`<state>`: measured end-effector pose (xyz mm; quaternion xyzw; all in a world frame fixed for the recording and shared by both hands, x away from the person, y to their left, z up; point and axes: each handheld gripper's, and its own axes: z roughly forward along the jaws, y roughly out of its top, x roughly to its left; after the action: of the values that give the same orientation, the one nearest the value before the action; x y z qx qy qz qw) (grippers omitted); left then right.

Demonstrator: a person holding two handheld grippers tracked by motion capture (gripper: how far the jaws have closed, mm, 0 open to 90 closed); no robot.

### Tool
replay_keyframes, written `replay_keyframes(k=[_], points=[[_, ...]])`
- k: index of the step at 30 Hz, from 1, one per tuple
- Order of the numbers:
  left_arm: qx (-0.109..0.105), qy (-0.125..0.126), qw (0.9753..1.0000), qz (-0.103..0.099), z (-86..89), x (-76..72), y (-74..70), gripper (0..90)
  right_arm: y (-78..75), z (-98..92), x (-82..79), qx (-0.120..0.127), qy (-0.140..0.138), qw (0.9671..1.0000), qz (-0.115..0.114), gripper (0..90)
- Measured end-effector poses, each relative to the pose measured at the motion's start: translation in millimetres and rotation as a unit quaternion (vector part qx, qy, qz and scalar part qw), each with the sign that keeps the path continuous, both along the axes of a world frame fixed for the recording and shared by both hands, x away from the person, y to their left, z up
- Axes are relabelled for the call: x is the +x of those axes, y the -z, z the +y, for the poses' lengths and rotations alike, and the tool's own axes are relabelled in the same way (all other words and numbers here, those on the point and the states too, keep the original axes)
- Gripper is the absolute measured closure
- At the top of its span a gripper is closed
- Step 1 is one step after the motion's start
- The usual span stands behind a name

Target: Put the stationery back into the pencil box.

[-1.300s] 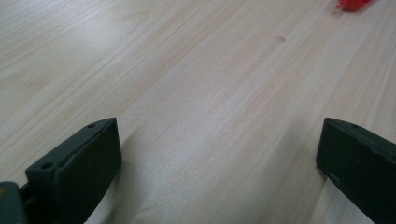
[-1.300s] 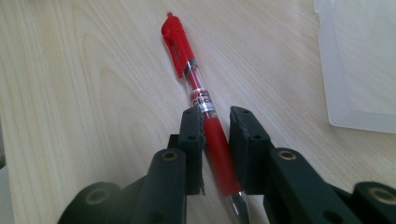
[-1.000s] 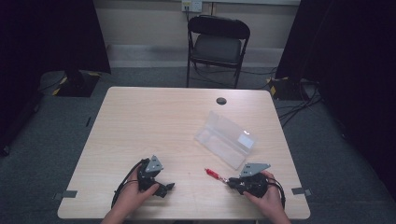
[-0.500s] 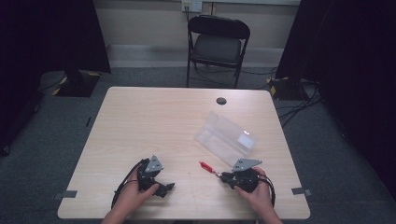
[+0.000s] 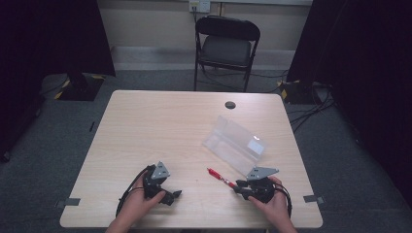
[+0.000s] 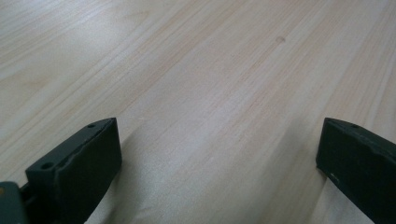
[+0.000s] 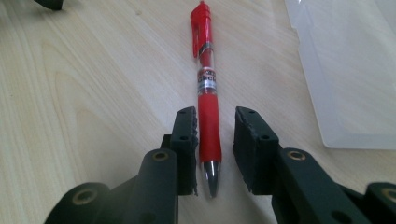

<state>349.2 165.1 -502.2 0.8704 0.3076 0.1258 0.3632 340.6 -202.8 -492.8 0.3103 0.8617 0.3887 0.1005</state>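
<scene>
Pale wood table (image 5: 160, 126) fills mid-frame in the high view, black folding chair (image 5: 226, 41) beyond its far edge; clear plastic case (image 5: 235, 144) right of centre; red pen (image 7: 206, 79) lies flat lower right, between the narrowed jaws of the right gripper (image 7: 215, 133), left jaw touching, right jaw just clear; left gripper (image 6: 217, 149) lower left, jaws wide over bare wood.

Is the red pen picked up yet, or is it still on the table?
Still on the table. Done so far: the right gripper has its jaws on either side of the red pen, near the tip end. In hand: the jaws are close, with one side touching the grip and a gap on the other. Left: close, lift, and probably put it in the open clear case beside it. The left gripper rests open on the table.
</scene>
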Motion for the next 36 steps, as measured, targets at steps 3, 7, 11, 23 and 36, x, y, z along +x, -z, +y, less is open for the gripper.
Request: replay_keyframes(k=[3,7,11,23,36], points=[[0.001,0.0,1.0,0.0,0.0,0.0,-0.1,0.0,-0.3,1.3,-0.7,-0.007,0.004,1.0,-0.004,71.6],[-0.002,0.0,1.0,-0.001,-0.1,0.1,0.3,0.0,-0.8,4.2,-2.8,-0.016,0.017,0.9997,-0.009,73.0],[-0.002,0.0,1.0,-0.001,-0.1,0.0,0.4,0.0,-2.4,10.0,-6.4,-0.03,0.041,0.9987,-0.009,72.8],[-0.002,0.0,1.0,-0.001,-0.1,0.0,0.4,0.0,-4.6,14.8,-6.5,-0.034,0.053,0.998,0.004,80.6],[0.001,0.0,1.0,0.0,0.0,0.0,-0.1,0.0,-4.2,14.5,-6.6,-0.024,0.065,0.9976,0.009,81.2]])
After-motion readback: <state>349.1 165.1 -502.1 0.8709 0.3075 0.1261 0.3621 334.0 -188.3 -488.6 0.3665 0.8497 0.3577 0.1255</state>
